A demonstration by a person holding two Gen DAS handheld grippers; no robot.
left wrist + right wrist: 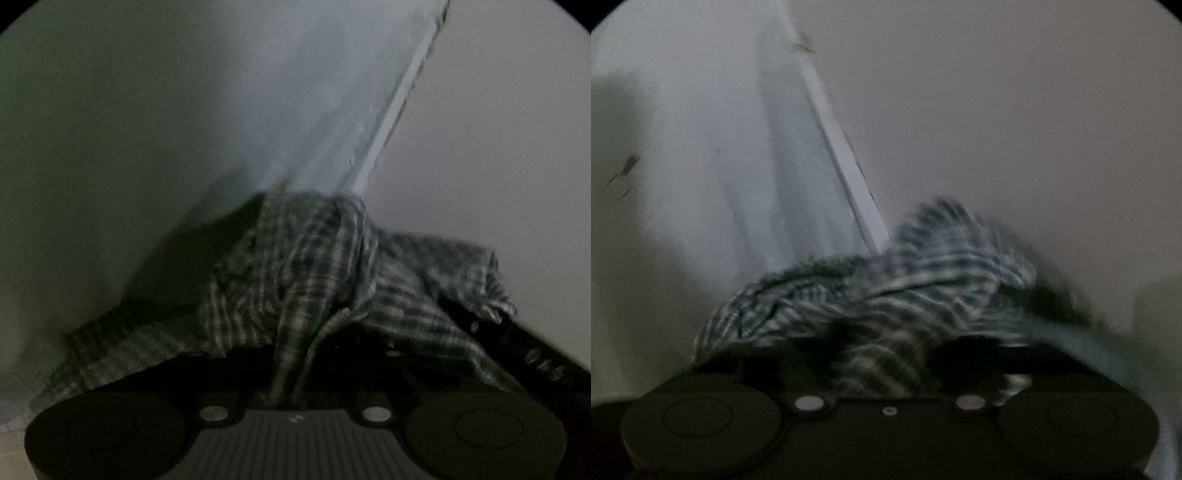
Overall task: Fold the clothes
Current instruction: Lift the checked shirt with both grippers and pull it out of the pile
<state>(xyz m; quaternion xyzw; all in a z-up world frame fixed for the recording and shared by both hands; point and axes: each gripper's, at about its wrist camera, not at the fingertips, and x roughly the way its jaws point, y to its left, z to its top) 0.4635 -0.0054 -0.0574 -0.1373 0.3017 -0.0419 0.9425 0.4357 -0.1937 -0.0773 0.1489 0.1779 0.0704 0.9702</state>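
A plaid shirt (303,280) in dark green, blue and white is bunched over my left gripper (291,384), which is shut on a fold of it. The cloth drapes over both fingers and hides them. In the right wrist view the same plaid shirt (886,295) is bunched over my right gripper (886,369), which is shut on it; this view is blurred by motion. Both grippers hold the shirt up in the air, pointing toward a wall and ceiling.
A pale wall (110,129) and a lighter ceiling (498,110) meet at a white edge (391,122). The same white edge shows in the right wrist view (846,155). A bluish strip (1108,354) shows at lower right.
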